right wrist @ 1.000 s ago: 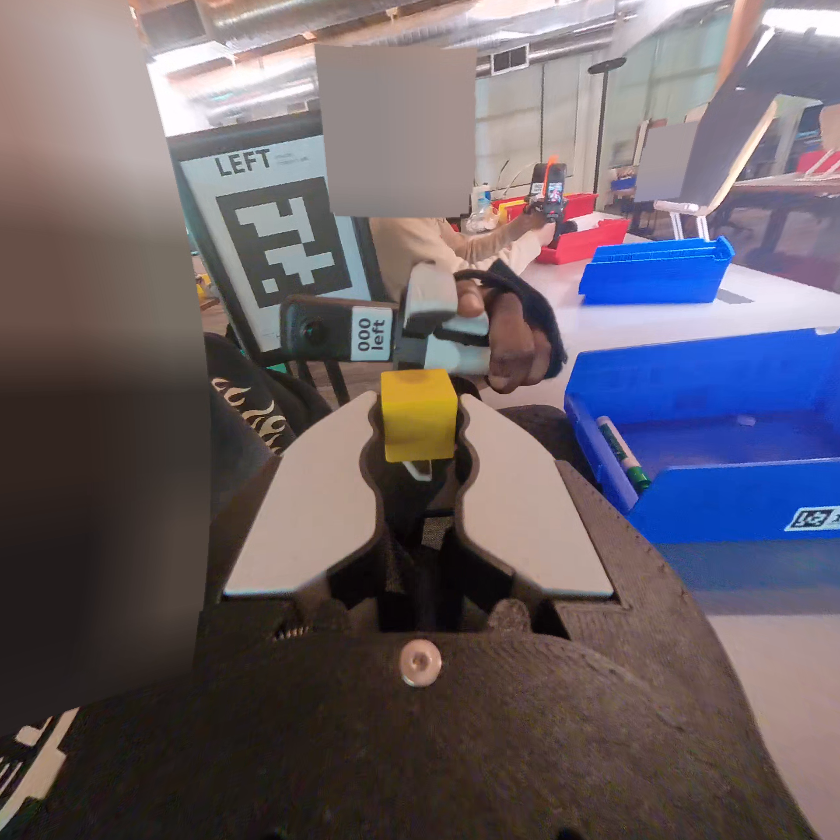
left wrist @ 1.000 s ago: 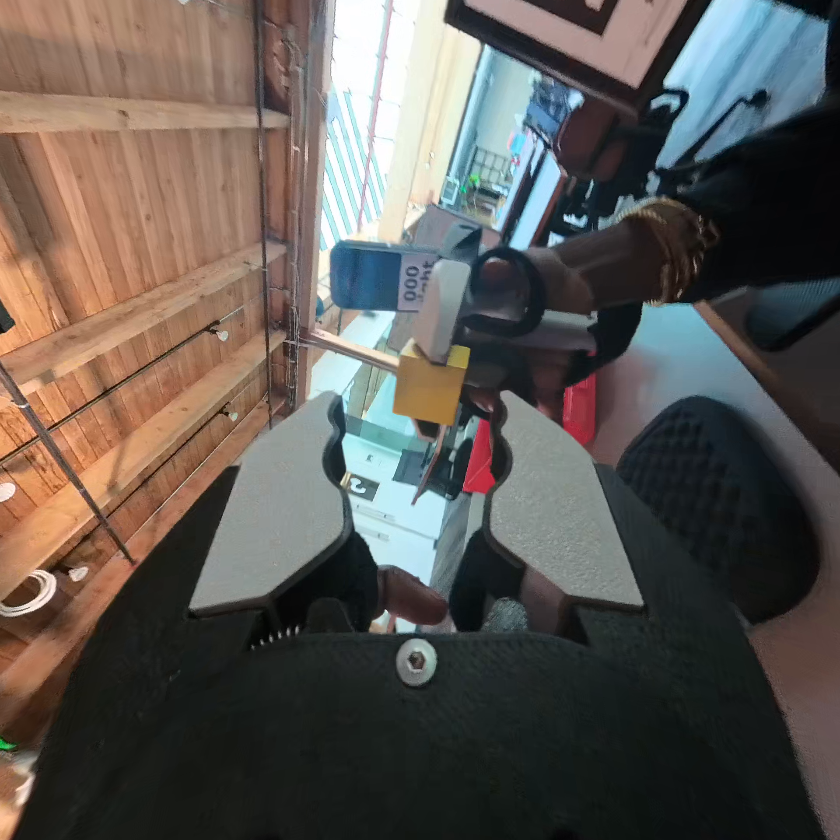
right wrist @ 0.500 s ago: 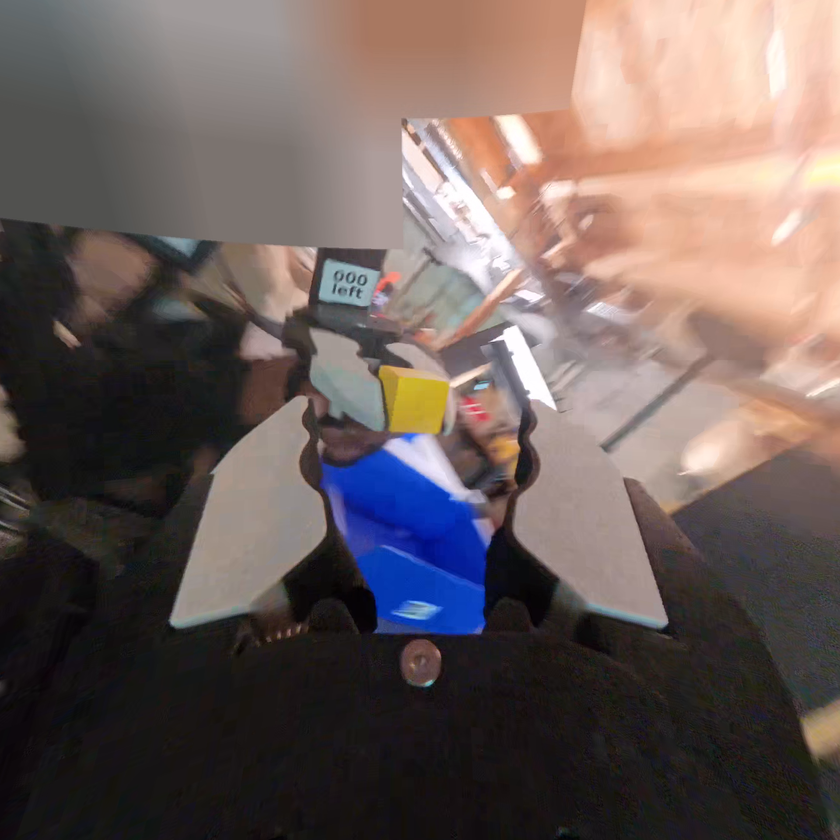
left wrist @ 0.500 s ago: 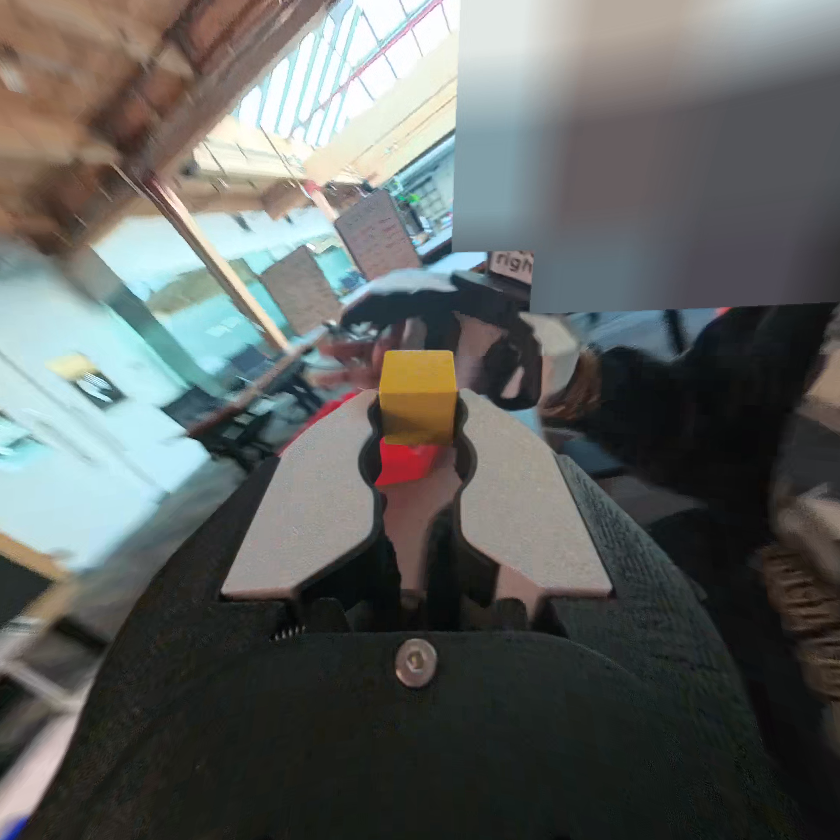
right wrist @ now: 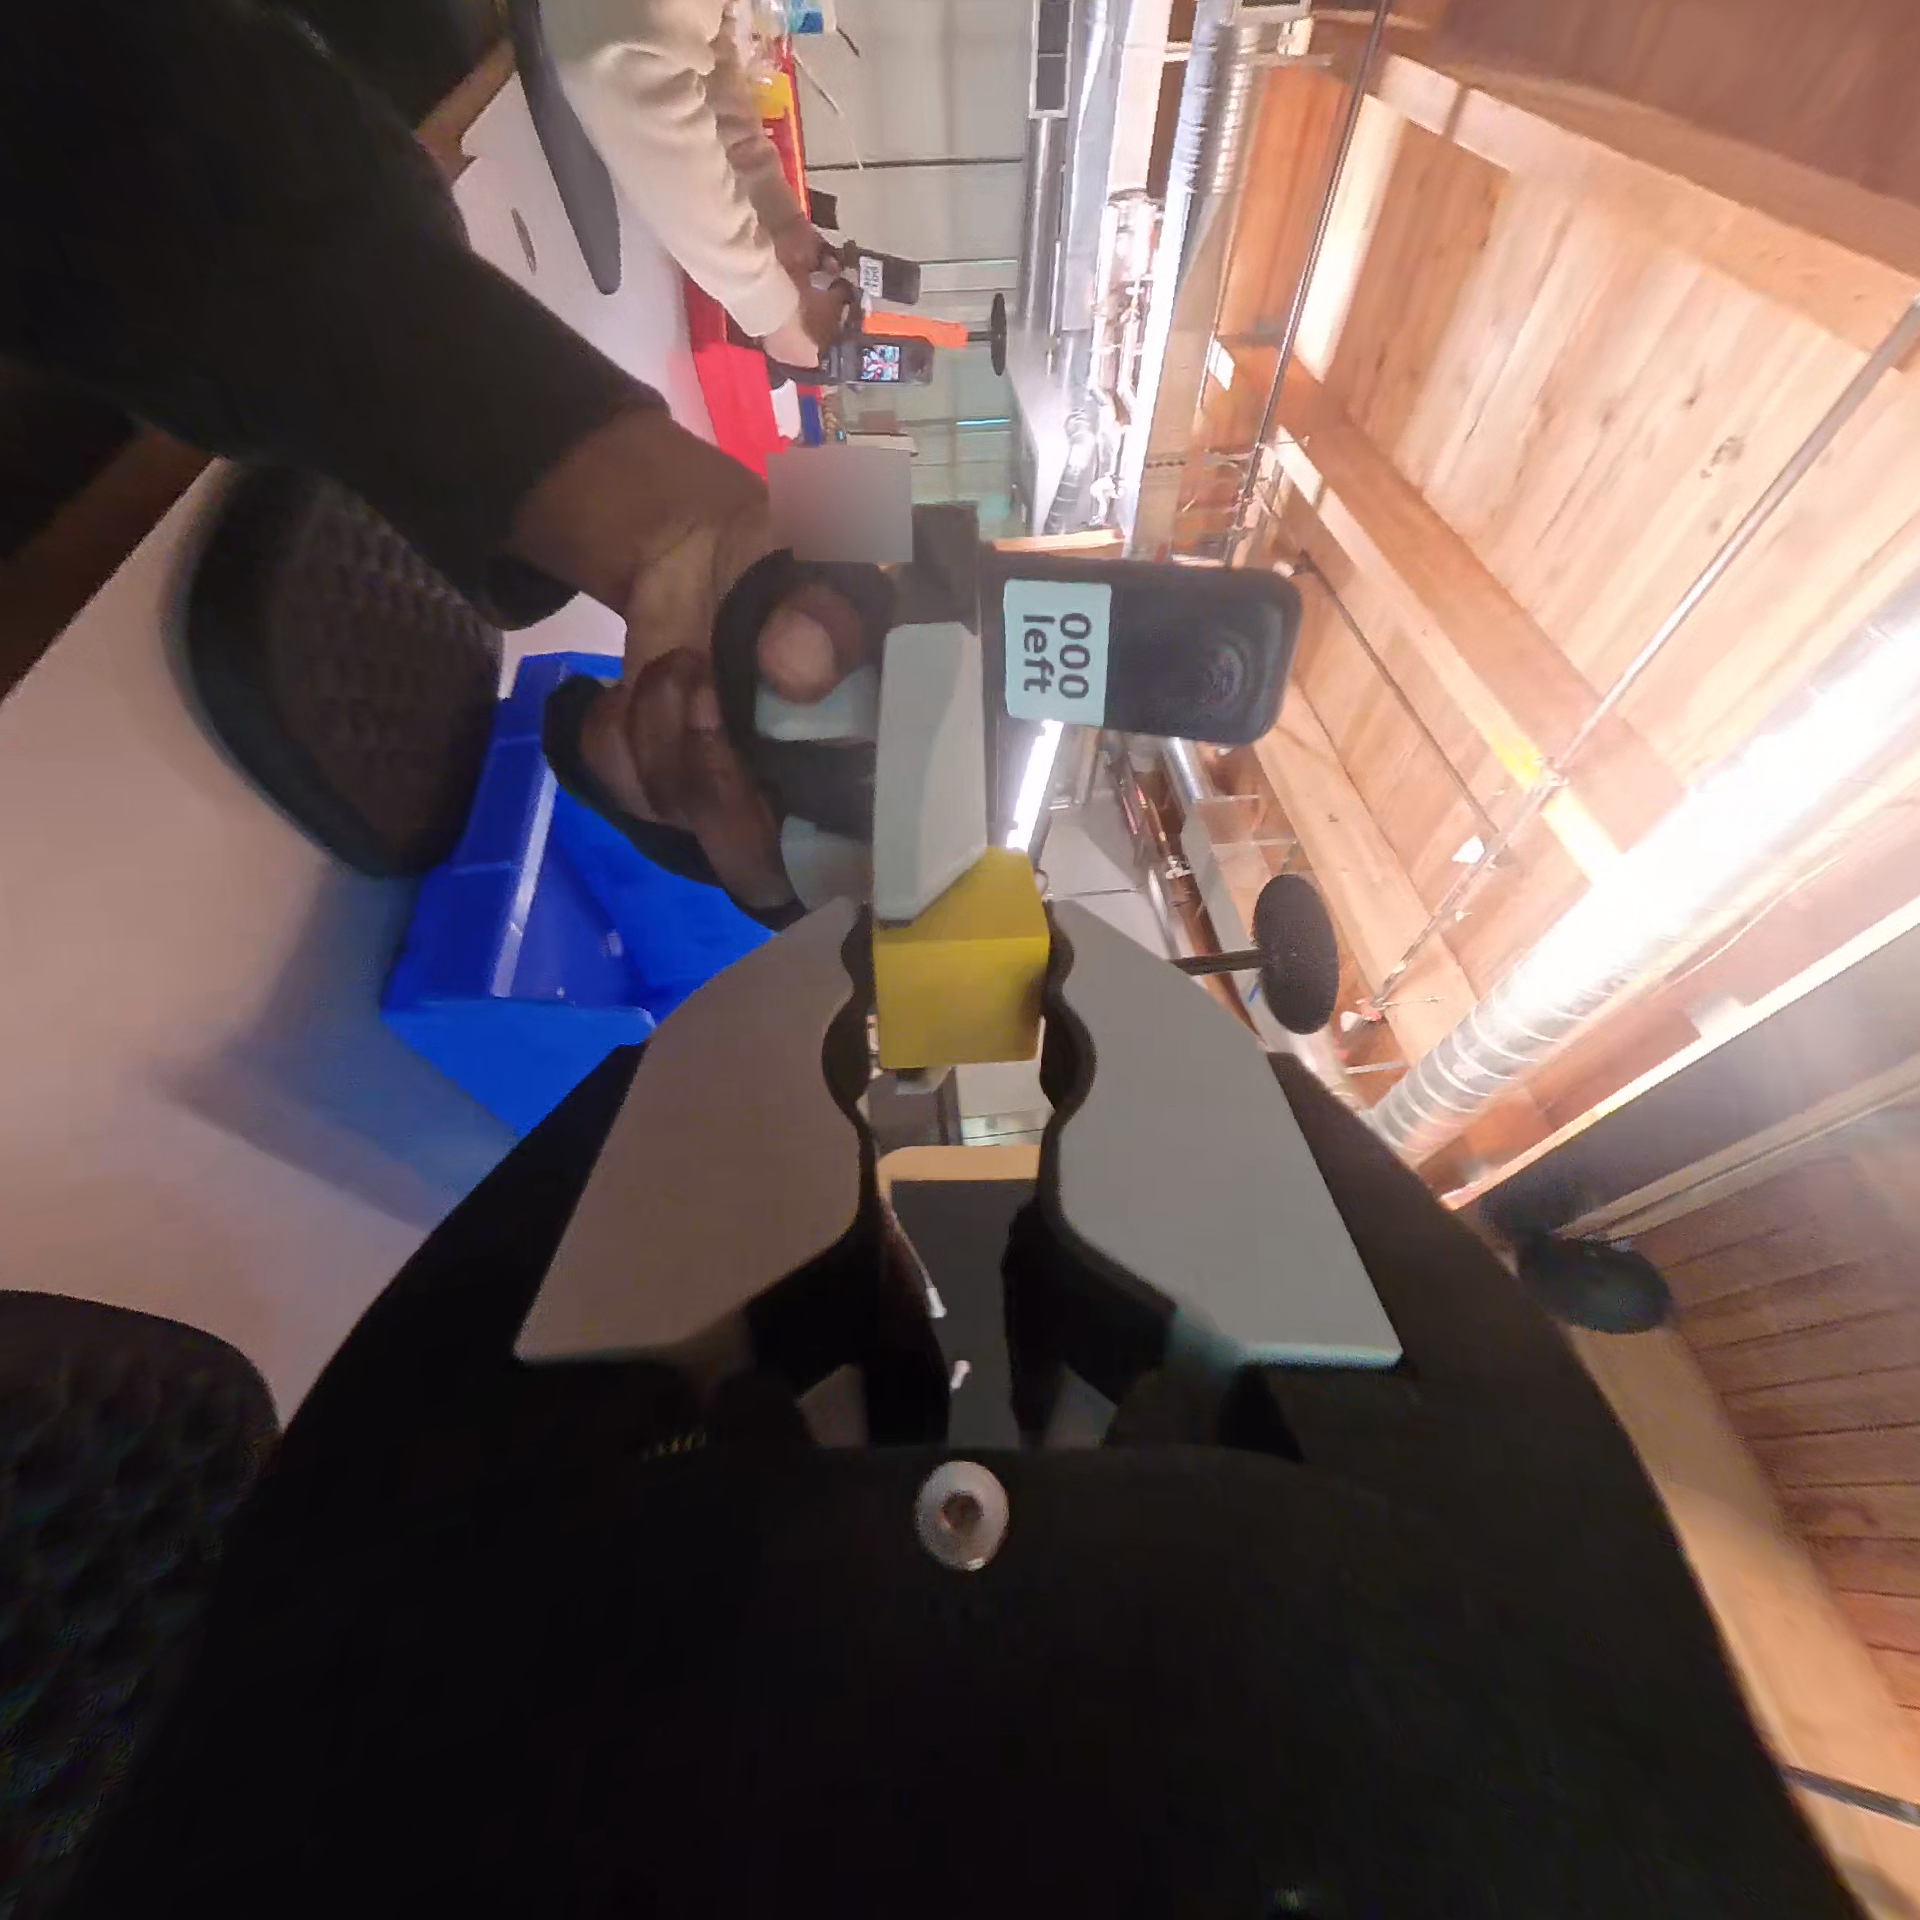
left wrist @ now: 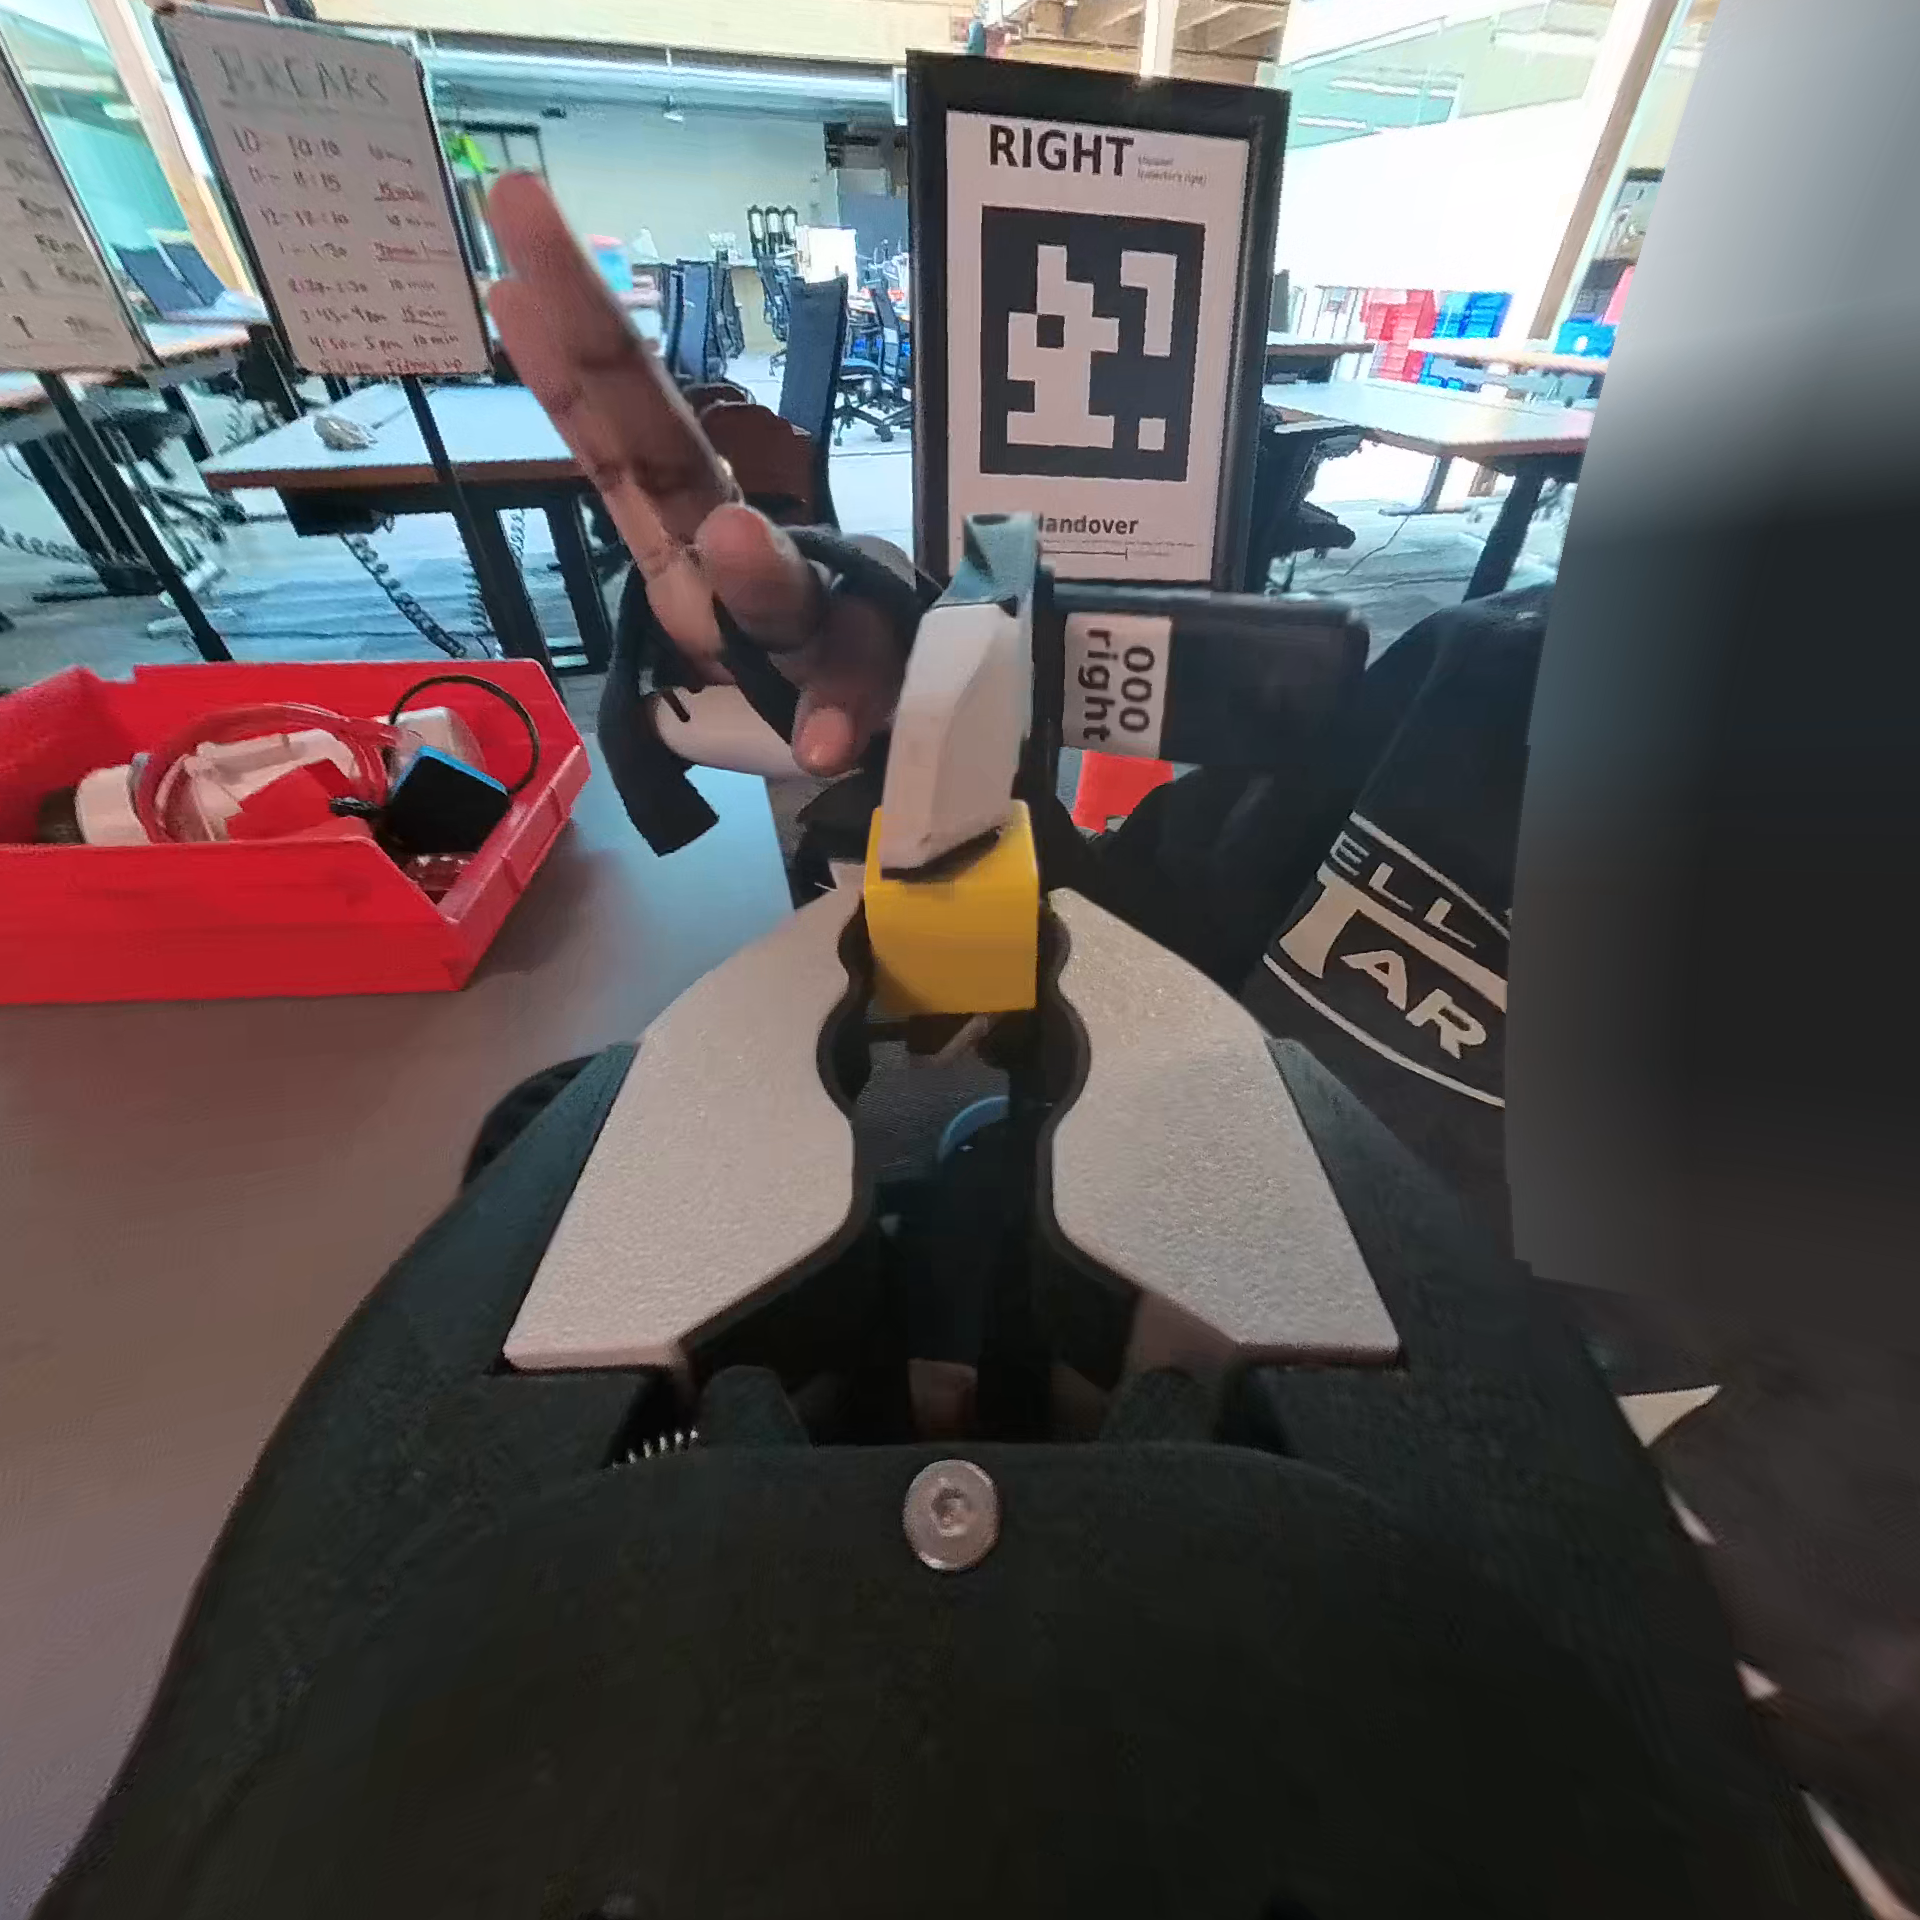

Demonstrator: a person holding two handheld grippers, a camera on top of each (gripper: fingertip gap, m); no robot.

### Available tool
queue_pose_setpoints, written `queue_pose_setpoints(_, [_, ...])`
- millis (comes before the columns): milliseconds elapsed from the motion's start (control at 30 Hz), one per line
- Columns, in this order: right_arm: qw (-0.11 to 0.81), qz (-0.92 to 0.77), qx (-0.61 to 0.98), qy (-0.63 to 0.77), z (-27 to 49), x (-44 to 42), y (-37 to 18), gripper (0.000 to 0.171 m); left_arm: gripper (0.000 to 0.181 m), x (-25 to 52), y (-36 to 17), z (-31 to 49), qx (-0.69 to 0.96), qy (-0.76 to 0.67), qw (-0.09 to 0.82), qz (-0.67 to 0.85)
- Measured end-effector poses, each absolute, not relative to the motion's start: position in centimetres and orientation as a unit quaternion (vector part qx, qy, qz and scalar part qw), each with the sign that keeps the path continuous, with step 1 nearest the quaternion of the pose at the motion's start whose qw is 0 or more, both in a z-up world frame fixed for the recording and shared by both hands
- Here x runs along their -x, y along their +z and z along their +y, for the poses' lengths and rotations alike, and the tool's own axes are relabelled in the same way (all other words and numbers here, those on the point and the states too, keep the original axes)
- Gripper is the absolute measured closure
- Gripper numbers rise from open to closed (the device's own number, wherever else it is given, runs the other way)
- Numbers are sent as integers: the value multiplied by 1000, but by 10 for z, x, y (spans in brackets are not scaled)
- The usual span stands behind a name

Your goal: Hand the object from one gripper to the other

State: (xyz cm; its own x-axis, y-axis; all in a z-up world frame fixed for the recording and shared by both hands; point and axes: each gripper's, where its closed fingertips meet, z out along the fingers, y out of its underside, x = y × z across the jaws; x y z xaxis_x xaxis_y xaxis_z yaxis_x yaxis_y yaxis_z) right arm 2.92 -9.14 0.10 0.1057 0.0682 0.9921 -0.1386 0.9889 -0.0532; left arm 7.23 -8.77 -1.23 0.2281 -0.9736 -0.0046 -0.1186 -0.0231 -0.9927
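Observation:
A yellow cube (left wrist: pixel 951 956) sits between the fingertips of my left gripper (left wrist: pixel 951 914), whose jaws are closed on its two sides. The right gripper's grey finger (left wrist: pixel 956 727) lies across the cube's top, and the hand holding it has its fingers stretched out. In the right wrist view the same cube (right wrist: pixel 956 987) sits between the tips of my right gripper (right wrist: pixel 951 925), which close on its sides. There the left gripper's finger (right wrist: pixel 925 748) crosses the cube's top. The two grippers meet at right angles, above the table.
A red bin (left wrist: pixel 208 914) with cables and small parts stands on the table (left wrist: pixel 208 1195) at the left. A framed marker board (left wrist: pixel 1091 312) stands behind the grippers. A blue bin (right wrist: pixel 499 935) and a black mesh pad (right wrist: pixel 332 675) lie on the white table. Less than 4 cm separates the two grippers' tips.
One second ago the right gripper held the cube and the left was open. Half a second ago the left held it and the right was open. Now both are closed on it.

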Motion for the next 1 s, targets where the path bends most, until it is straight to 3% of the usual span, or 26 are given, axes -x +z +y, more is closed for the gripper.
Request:
queue_pose_setpoints(100, [737, -663, 26, 129, -85, -31, 9, 143, 130, -68, 4, -85, 525, -351, 611, 478])
queue_pose_setpoints(233, [675, -637, 160, 335, -75, -34, 26, 142, 113, -47, 33, -80, 377, -96, 781, 488])
queue_pose_setpoints(300, [593, -610, 239, 467, -73, -33, 31, 142, 113, -40, 34, -77, 336, 44, 794, 505])
queue_pose_setpoints(400, [399, -563, 338, 640, -78, -34, 31, 142, 112, -43, 28, -77, 312, 133, 775, 533])
queue_pose_setpoints(467, [296, -557, 365, 685, -83, -35, 25, 142, 115, -49, 24, -78, 301, 148, 769, 545])
queue_pose_setpoints(533, [250, -569, 381, 684, -86, -33, 15, 142, 117, -52, 18, -74, 309, 158, 754, 557])
queue_pose_setpoints(667, [227, -600, 399, 655, -93, -27, -3, 142, 127, -58, 5, -66, 317, 180, 729, 579])
queue_pose_setpoints(767, [219, -616, 403, 640, -99, -27, -9, 142, 150, -58, -5, -61, 335, 194, 704, 595])
queue_pose_setpoints(867, [243, -620, 395, 633, -98, -27, -7, 140, 153, -58, -4, -63, 365, 152, 706, 588])
queue_pose_setpoints(1000, [402, -603, 303, 619, -89, -35, 18, 95, 153, -44, 16, -60, 448, 16, 735, 509])
